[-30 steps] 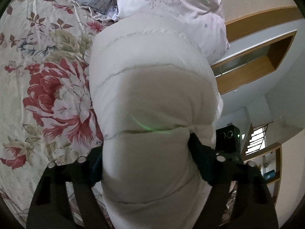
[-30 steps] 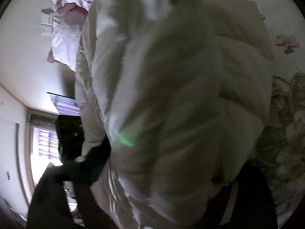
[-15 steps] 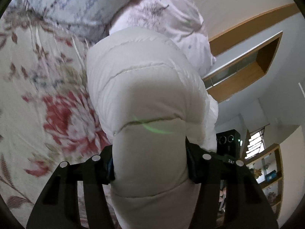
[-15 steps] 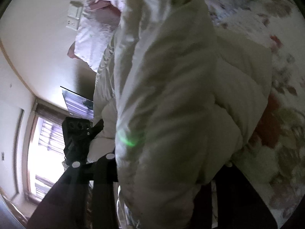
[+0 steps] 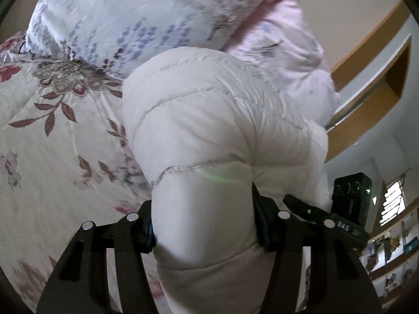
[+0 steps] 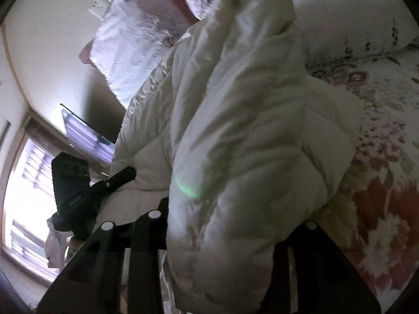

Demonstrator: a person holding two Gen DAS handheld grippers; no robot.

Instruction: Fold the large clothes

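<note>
Currently I hold both grippers, left gripper [image 5: 204,231] and right gripper [image 6: 227,225], clamped on the white puffer jacket [image 5: 209,130], its long axis running far toward the pillows [image 5: 146,13].

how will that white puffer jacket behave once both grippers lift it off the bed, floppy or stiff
Probably floppy: the white puffer jacket bulges and bends around the left gripper, not holding a shape. Likely light for its bulk, given the puffy quilted panels. Its smooth shell may slip in the right gripper, which pinches a thick bunch.
</note>
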